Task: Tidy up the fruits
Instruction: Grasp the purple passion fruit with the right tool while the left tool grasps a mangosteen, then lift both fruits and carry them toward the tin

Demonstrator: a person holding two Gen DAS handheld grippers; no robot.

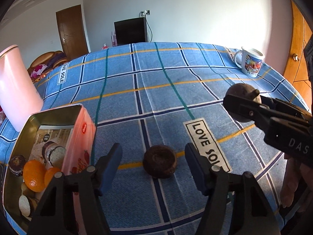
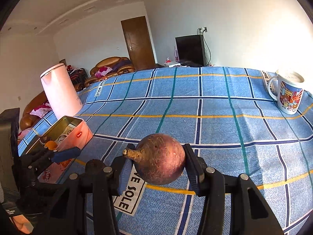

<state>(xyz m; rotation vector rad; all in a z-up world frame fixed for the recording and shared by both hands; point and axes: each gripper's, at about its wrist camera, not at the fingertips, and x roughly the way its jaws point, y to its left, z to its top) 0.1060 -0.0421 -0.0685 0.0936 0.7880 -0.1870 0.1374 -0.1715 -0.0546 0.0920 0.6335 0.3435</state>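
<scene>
My left gripper [image 1: 153, 161] is open, its blue pads on either side of a dark brown round fruit [image 1: 160, 161] that lies on the blue checked cloth [image 1: 156, 90]. My right gripper [image 2: 158, 164] is shut on a brown round fruit with a stem [image 2: 160, 158] and holds it above the cloth; it also shows in the left wrist view [image 1: 242, 98]. An open pink tin box [image 1: 49, 137] at the left holds two orange fruits [image 1: 34, 175] and a dark one [image 1: 16, 164]. The tin also shows in the right wrist view [image 2: 66, 135].
A pink kettle [image 2: 60, 92] stands behind the tin. A printed mug [image 2: 289, 94] stands at the far right of the table. "LOVE SOLE" labels are printed on the cloth. A wooden door is beyond the right edge.
</scene>
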